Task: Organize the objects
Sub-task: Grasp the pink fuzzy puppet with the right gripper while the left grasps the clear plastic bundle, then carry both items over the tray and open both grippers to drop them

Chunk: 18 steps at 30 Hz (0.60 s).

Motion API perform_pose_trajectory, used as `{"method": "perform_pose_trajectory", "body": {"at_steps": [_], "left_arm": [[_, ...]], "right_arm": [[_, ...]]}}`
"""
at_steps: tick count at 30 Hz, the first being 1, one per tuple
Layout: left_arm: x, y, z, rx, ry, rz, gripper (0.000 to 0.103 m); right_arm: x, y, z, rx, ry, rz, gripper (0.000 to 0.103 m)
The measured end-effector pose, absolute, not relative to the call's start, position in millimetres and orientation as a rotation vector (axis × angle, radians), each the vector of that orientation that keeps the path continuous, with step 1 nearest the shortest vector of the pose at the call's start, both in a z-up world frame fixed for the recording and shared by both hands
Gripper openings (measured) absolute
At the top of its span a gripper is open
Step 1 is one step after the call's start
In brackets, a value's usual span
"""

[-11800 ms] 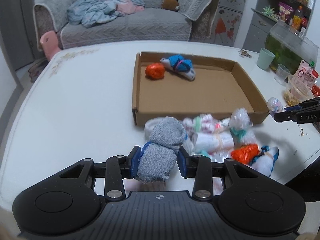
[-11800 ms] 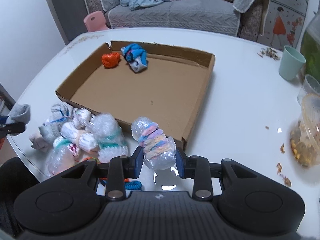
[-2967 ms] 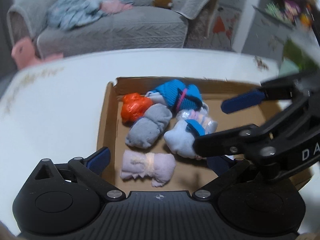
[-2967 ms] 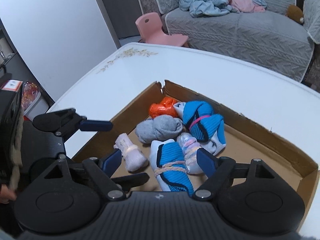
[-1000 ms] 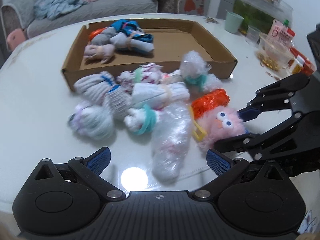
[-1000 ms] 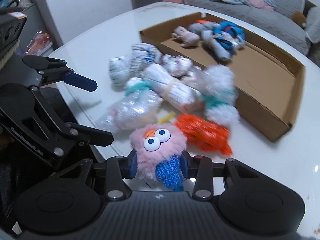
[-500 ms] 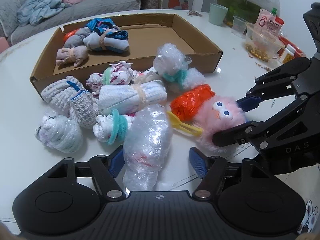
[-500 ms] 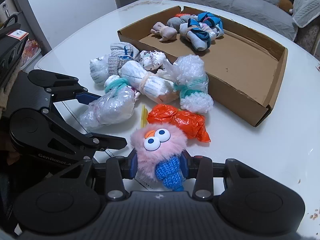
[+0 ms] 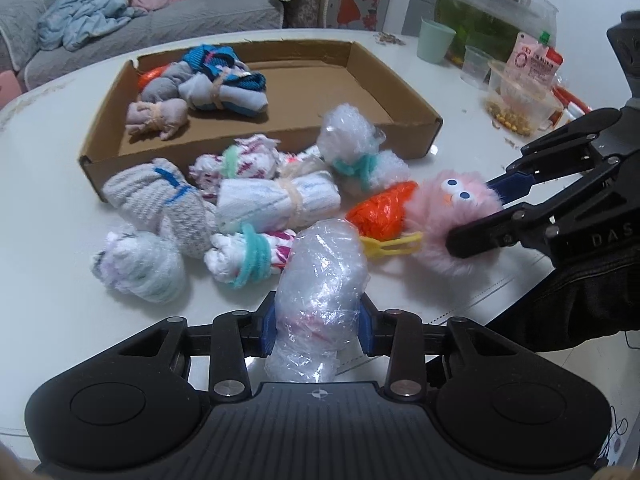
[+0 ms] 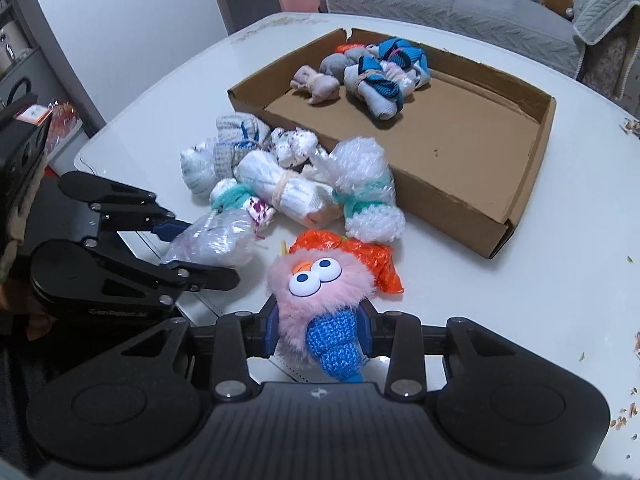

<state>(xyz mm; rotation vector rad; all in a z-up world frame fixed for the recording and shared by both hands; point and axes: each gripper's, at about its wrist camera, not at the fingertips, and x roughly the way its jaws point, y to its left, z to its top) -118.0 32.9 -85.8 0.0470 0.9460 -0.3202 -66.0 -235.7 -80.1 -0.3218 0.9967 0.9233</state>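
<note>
My left gripper (image 9: 318, 330) is shut on a clear plastic-wrapped bundle (image 9: 320, 288) at the table's near edge; it also shows in the right wrist view (image 10: 212, 240). My right gripper (image 10: 318, 334) is shut on a pink fuzzy toy with googly eyes and a blue knit part (image 10: 320, 292), seen from the left wrist view (image 9: 452, 220) too. A cardboard tray (image 9: 396, 92) holds several rolled socks (image 9: 216, 84) in its far left corner. A pile of rolled socks and wrapped bundles (image 9: 276, 196) lies on the table before the tray, with an orange wrapped bundle (image 9: 380, 212) beside the toy.
A green cup (image 9: 434, 44), a clear cup (image 9: 474, 66), a snack container (image 9: 520, 100) and a fish tank (image 9: 488, 12) stand at the table's right. A grey sofa (image 9: 140, 16) with clothes is behind. Crumbs (image 10: 624, 420) lie on the table.
My left gripper has closed on the plastic-wrapped bundle, which it only straddled half a second ago. My right gripper still holds the pink toy and has shifted slightly.
</note>
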Motion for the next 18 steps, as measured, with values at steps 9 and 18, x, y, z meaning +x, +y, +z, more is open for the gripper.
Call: {"method": "perform_pose_trajectory", "body": {"at_steps": [9,18], "left_arm": [[-122.5,51.8,-40.2,0.064,0.883,-0.308,0.045],[-64.5,81.1,11.3,0.192,0.767,-0.315,0.046]], "right_arm": [[-59.0,-248.1,-50.4,-0.226,0.943,0.954,0.033],[-16.0,-237.7,1.0,-0.173,0.766,0.985,0.033]]}}
